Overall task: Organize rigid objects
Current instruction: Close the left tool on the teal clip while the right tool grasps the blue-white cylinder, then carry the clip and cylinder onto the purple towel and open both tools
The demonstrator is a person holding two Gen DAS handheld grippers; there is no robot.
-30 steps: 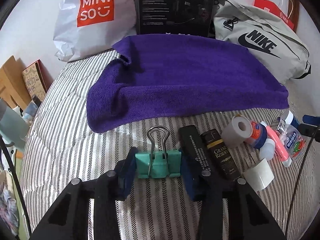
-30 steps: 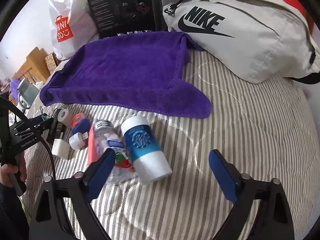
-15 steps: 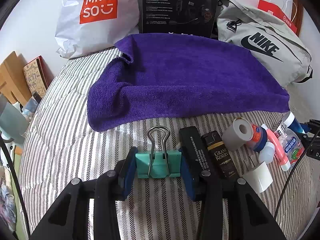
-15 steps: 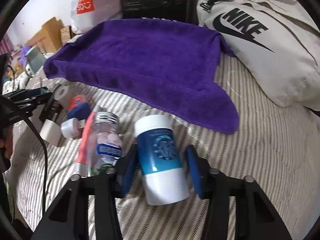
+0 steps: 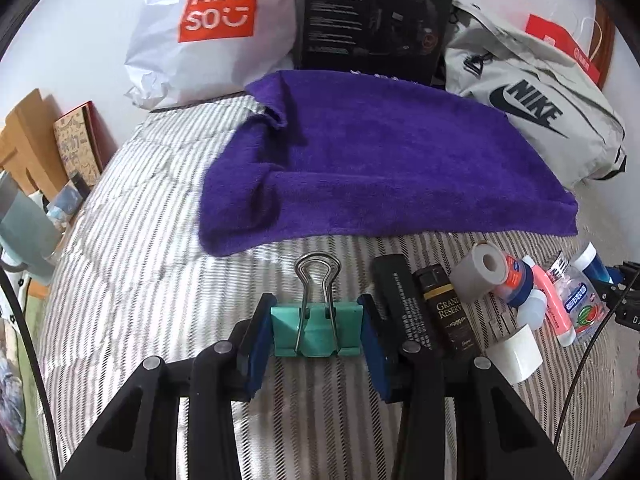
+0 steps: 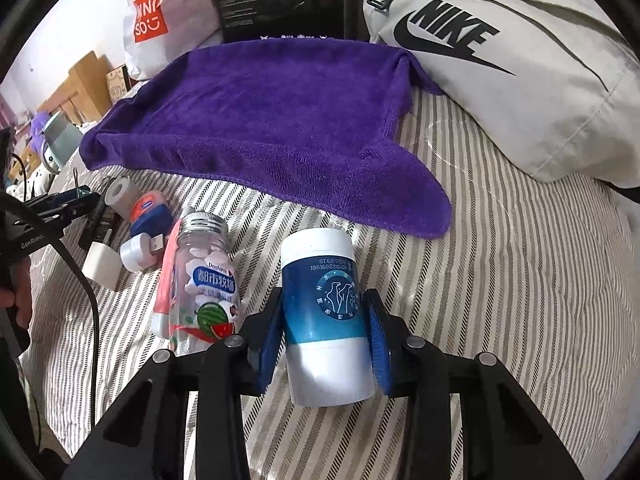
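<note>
My left gripper (image 5: 316, 334) is shut on a teal binder clip (image 5: 316, 330), wire handles pointing away, just above the striped bedcover. My right gripper (image 6: 325, 334) is shut on a blue-and-white canister (image 6: 326, 320), pads pressing both sides of its blue band. A purple towel (image 5: 384, 164) (image 6: 272, 128) lies spread on the bed beyond both. Beside the clip lie a black bar (image 5: 400, 304), a dark box (image 5: 446, 312), a grey tape roll (image 5: 478, 276) and a white cap (image 5: 516, 354). Left of the canister lie a clear candy jar (image 6: 206, 280) and a pink tube (image 6: 166, 276).
A white Miniso bag (image 5: 208, 28), a black carton (image 5: 376, 16) and a grey Nike bag (image 6: 508, 64) stand behind the towel. A cable (image 6: 80, 276) and the other gripper's frame (image 6: 52, 208) sit at the right view's left edge. Boxes (image 5: 40, 144) stand off the bed's left side.
The right gripper closed from wide open onto the blue-and-white canister and turned it more upright in view. The left gripper kept its hold on the clip, barely moving.
</note>
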